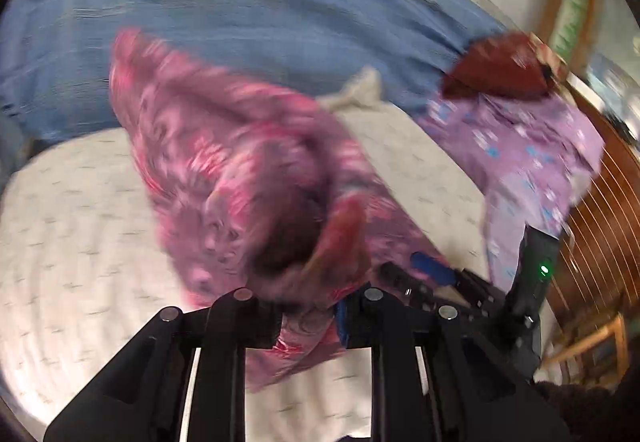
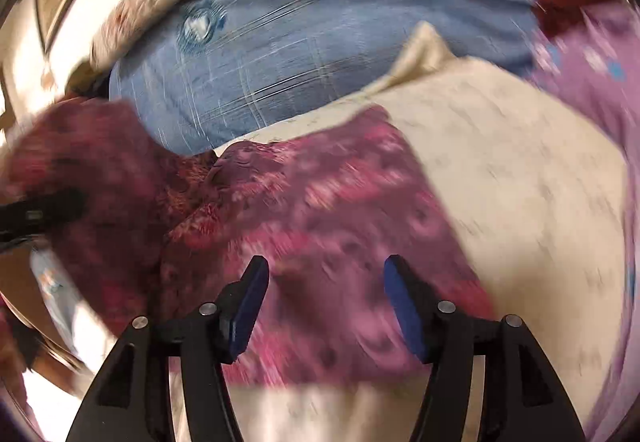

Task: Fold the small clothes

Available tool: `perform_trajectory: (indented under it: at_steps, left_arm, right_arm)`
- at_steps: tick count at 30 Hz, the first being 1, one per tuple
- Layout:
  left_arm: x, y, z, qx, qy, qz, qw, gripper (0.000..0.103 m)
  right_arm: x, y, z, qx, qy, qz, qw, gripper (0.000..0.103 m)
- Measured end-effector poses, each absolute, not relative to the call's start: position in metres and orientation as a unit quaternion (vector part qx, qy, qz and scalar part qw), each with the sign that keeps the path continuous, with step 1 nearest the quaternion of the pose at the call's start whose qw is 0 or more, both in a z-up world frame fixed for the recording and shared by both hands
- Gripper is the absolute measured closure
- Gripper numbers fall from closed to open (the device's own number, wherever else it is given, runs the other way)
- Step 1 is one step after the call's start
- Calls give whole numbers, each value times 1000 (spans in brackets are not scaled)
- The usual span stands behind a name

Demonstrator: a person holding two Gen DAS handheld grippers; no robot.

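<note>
One pink garment [image 1: 224, 146] pinched in left fingers [image 1: 276, 316]; right fingers [image 2: 404, 314] spread (two other garments beyond).

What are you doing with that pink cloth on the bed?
A person is folding small clothes with two hand-held grippers. The left gripper has its fingers shut on the pink patterned garment and holds it up above the white bedspread. The right gripper is open over the same garment, not gripping it. A lilac garment waits nearby, beside a blue blanket.
</note>
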State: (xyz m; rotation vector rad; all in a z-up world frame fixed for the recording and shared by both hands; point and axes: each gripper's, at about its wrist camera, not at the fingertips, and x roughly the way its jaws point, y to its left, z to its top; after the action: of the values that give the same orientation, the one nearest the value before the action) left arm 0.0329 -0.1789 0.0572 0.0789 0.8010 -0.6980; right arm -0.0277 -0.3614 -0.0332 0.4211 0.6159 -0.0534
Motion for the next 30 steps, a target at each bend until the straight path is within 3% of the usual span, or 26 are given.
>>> perform_trajectory:
  at_steps: [5, 8, 9, 12, 15, 18, 25, 30]
  left_arm:
    - [64, -199, 9, -6, 510, -341, 789, 86]
    - [69, -175, 18, -49, 532, -356, 767, 82]
    - [69, -166, 27, -56, 535, -367, 759, 75]
    - [69, -145, 50, -70, 550, -399, 730, 40]
    - [72, -130, 77, -53, 530, -393, 750, 38]
    - [102, -130, 96, -12, 511, -358, 781, 26]
    - [206, -206, 74, -7, 600, -276, 751, 26]
    - [233, -263, 37, 6, 643, -244, 726, 26]
  right_arm:
    - [-53, -383, -41, 278, 303, -25, 911, 42]
    - [-66, -393, -32, 304, 289, -32, 907, 41]
    - [-70, -395, -28, 309, 281, -33, 908, 40]
    - [-73, -397, -16, 316, 259, -26, 913, 39]
    - [-69, -386, -5, 317, 249, 11, 915, 34]
    - [-59, -366, -4, 306, 258, 50, 915, 28]
    - [-34, -337, -19, 286, 294, 69, 909, 28]
    - [-27, -342, -32, 312, 307, 105, 893, 33]
